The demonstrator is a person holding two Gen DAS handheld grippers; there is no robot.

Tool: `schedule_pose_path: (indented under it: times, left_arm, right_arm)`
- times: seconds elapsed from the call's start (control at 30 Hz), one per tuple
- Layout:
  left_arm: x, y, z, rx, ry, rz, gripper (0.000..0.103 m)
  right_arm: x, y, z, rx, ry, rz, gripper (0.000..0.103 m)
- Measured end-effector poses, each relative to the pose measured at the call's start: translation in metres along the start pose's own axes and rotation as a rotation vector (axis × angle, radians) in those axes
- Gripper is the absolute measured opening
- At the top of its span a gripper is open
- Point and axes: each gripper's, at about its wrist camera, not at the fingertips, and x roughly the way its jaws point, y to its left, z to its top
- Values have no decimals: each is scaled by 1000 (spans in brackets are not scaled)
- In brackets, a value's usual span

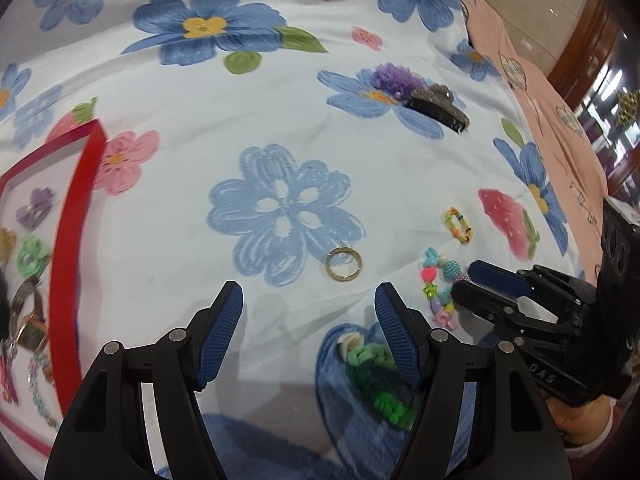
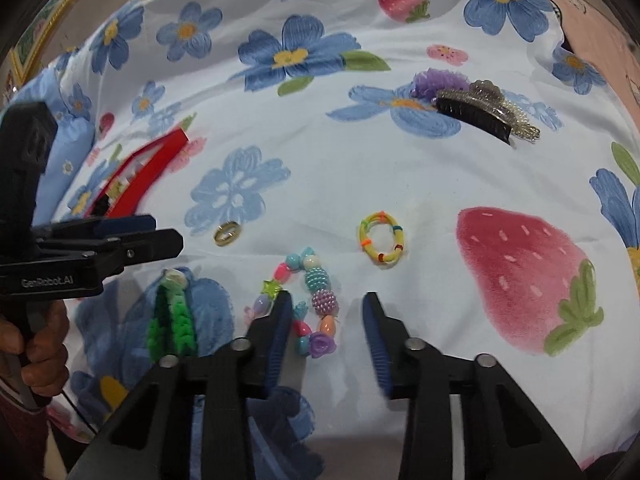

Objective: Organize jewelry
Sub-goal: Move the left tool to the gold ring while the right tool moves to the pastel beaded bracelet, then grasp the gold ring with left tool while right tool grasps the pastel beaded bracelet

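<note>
My left gripper [image 1: 309,304] is open and empty above the floral cloth, just short of a gold ring [image 1: 343,264]. A green braided band [image 1: 380,380] lies under its right finger. My right gripper [image 2: 326,312] is open, its jaws standing around the near part of a colourful bead bracelet [image 2: 310,300]. It shows from the side in the left wrist view [image 1: 466,284], beside the bracelet [image 1: 438,284]. A yellow multicolour hair tie [image 2: 381,243] lies just beyond. The red-rimmed box [image 1: 76,232] at left holds several jewelry pieces.
A purple scrunchie [image 2: 438,80] and a black and glitter claw clip [image 2: 484,110] lie at the far right of the cloth. The cloth's right edge meets a pink sheet [image 1: 536,92]. The left gripper [image 2: 120,240] appears at left in the right wrist view.
</note>
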Motion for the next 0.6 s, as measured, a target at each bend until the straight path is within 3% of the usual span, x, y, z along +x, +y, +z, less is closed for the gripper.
schedule_pose_path:
  times: [0.03, 0.1, 0.23, 0.37, 0.47, 0.6]
  left_arm:
    - [3, -2, 1, 10, 6, -1, 68]
    - [9, -8, 4, 33, 15, -4, 68]
    - [26, -16, 9, 68, 35, 0, 67]
    - [35, -17, 11, 73, 28, 6, 50]
    - [36, -17, 13, 71, 23, -21, 21]
    - [34, -20, 12, 88, 13, -18, 21]
  right_arm:
    - [2, 1, 0, -6, 0, -5, 29]
    - [3, 0, 1, -5, -2, -3, 13]
    - [-2, -7, 3, 28, -25, -1, 13]
    - [-12, -14, 7, 61, -55, 24, 13]
    - [-22, -16, 10, 69, -77, 38, 13]
    - [-27, -15, 13, 77, -89, 59, 13]
